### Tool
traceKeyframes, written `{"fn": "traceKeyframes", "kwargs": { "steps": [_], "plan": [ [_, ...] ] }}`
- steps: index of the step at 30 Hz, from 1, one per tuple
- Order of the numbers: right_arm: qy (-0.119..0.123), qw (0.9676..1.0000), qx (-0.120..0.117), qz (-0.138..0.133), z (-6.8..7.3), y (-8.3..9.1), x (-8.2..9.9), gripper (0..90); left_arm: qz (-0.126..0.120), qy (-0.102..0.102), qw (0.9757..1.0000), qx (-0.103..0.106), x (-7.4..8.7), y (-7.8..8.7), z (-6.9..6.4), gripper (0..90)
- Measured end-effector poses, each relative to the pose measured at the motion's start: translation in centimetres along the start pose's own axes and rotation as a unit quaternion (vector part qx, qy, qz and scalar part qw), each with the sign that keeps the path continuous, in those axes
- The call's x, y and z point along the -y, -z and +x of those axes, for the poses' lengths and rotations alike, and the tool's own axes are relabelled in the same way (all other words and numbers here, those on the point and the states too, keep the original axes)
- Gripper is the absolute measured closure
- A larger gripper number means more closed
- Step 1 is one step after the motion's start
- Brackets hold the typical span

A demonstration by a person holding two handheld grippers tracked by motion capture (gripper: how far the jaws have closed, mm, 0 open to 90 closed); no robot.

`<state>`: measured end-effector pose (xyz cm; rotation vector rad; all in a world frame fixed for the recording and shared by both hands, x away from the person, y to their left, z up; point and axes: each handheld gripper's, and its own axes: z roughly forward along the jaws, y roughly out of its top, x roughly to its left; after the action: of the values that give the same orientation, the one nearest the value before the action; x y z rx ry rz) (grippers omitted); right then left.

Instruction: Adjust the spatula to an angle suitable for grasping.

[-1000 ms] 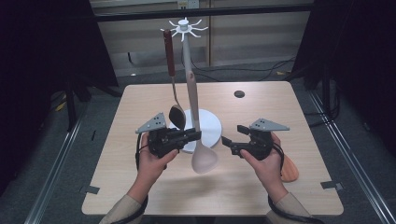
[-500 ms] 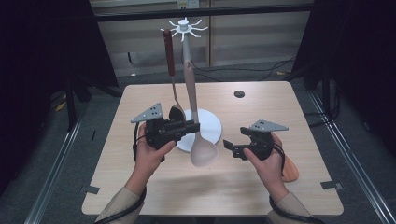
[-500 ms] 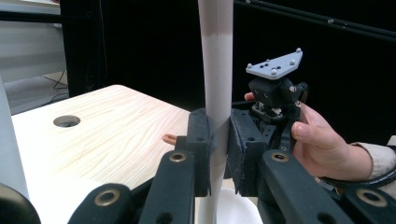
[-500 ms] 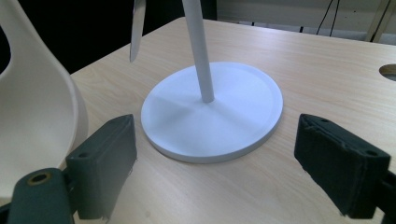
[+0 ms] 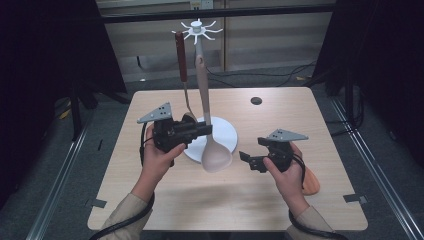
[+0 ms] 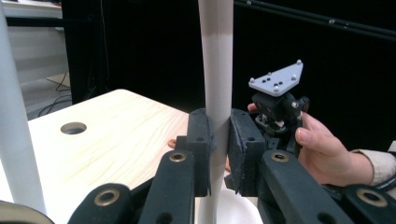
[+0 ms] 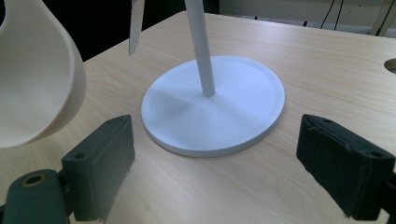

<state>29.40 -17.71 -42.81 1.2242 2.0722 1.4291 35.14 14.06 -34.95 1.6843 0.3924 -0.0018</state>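
A beige ladle (image 5: 216, 157) hangs upright above the table, bowl down. My left gripper (image 5: 206, 130) is shut on its handle (image 6: 217, 70), and the pads press it from both sides. The ladle's bowl (image 7: 32, 84) floats at the upper left of the right gripper view. My right gripper (image 5: 245, 160) rests low to the right of the bowl; its jaws have just been opening and stand wide apart with nothing between them (image 7: 215, 172). A white utensil stand (image 5: 199, 35) rises from a round base (image 7: 215, 107). A brown-handled spoon (image 5: 181, 55) hangs from one of its hooks.
An orange utensil (image 5: 311, 182) lies on the table under my right hand. A round hole (image 5: 256, 100) is cut into the tabletop at the far right. Beyond the table edges there is dark floor with cables. The stand's pole (image 6: 9, 116) is close on the left gripper's left.
My left hand has lifted the ladle a little, so its bowl now hangs higher and clear of the right gripper. The right gripper's jaws have spread wider; that hand stayed put.
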Motion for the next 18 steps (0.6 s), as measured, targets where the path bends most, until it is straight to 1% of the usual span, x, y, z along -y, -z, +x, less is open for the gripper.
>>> {"fn": "traceKeyframes", "kwargs": {
  "steps": [2,3,4,7,12,13,14,15,16,17,18],
  "plan": [
    [0.0,1.0,-0.001,0.001,0.0,0.0,0.0,11.2,-0.002,0.001,1.0,0.0,-0.2,0.0,0.0,79.8],
    [0.0,1.0,-0.001,0.001,0.0,0.0,0.0,11.2,-0.001,-0.002,1.0,0.001,-0.4,0.1,0.1,79.8],
    [-0.001,1.0,-0.001,0.002,0.0,0.0,0.0,11.2,0.003,-0.007,1.0,-0.002,-0.5,0.2,0.1,79.7],
    [0.0,1.0,-0.002,0.004,0.0,0.0,0.0,11.2,-0.005,-0.003,1.0,0.002,-0.8,0.2,0.3,79.8],
    [-0.001,1.0,-0.005,0.005,0.1,-0.1,0.0,11.2,-0.006,-0.001,1.0,0.002,-1.4,0.1,0.6,79.7],
    [-0.001,1.0,-0.005,0.005,0.1,-0.1,0.0,11.2,-0.004,-0.001,1.0,-0.002,-1.5,0.1,0.7,79.8],
    [-0.002,1.0,-0.005,0.005,0.1,-0.1,0.0,11.2,-0.003,-0.003,1.0,0.0,-1.7,0.1,0.8,79.7],
    [-0.002,1.0,-0.006,0.005,0.1,-0.1,0.0,11.2,-0.006,0.001,1.0,-0.001,-1.8,0.0,0.8,79.8],
    [-0.001,1.0,-0.006,0.004,0.0,-0.1,0.0,11.2,-0.005,-0.001,1.0,0.005,-1.9,0.0,0.9,79.8],
    [-0.001,1.0,-0.007,0.004,0.0,-0.1,0.0,11.2,-0.007,0.0,1.0,0.001,-2.0,0.0,0.9,79.8],
    [-0.002,1.0,-0.007,0.004,0.0,-0.1,0.0,11.2,-0.009,0.002,1.0,0.003,-2.1,-0.1,1.0,79.8]
  ]
}}
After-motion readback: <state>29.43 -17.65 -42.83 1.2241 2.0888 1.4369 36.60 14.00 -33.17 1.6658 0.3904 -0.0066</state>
